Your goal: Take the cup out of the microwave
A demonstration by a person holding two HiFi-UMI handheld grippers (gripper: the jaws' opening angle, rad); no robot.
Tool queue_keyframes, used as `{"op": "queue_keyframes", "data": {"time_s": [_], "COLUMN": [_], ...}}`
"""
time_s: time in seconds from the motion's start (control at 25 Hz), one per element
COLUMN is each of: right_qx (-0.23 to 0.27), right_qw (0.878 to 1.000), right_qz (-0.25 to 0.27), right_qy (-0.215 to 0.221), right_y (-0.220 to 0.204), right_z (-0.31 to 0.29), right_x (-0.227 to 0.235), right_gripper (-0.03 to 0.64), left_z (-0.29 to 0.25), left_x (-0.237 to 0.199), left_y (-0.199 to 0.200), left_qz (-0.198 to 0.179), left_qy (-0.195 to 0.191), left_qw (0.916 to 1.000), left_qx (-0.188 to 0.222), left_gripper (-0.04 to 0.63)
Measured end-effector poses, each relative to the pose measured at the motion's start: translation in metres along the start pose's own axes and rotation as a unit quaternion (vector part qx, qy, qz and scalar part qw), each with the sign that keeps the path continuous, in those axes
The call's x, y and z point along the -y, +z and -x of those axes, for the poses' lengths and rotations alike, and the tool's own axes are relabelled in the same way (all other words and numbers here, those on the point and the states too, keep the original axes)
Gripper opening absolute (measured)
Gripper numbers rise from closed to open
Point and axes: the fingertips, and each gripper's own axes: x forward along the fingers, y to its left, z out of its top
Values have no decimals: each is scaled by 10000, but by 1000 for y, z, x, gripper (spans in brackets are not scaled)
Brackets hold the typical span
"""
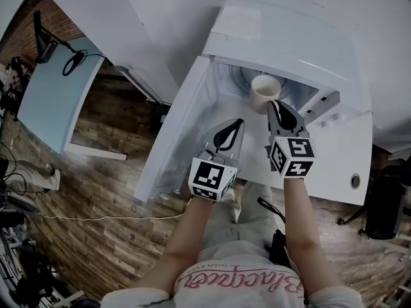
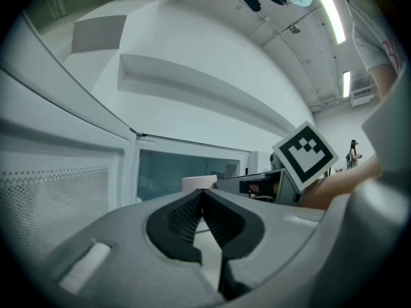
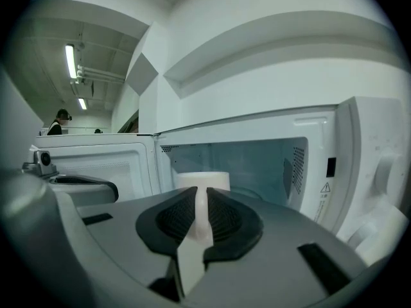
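- The white cup (image 1: 264, 87) stands at the mouth of the microwave (image 1: 292, 47) cavity, not yet clear of it. I can't tell whether its base is lifted.
- My right claw (image 3: 201, 196) is clenched on the cup's handle (image 3: 194, 242), a white strip between the pads.
- I'd draw it straight toward me and level, so the cup neither swings on that thin handle nor clips the frame.
- My left claw (image 2: 203, 196) is clenched on nothing, beside the open door (image 1: 183, 120). I'd hold it out of the path.
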Motion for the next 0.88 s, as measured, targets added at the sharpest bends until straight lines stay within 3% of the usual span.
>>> {"op": "queue_keyframes", "data": {"time_s": [0.88], "right_qx": [-35], "right_qw": [9999], "right_qz": [-69], "right_qy": [117], "right_y": [16], "right_z": [25], "right_x": [-16], "right_gripper": [52], "left_z": [7], "left_x": [1], "left_y": [27], "left_qz": [-51], "left_qy": [8], "left_qw": [10000], "left_qx": [63], "left_gripper": [6]}}
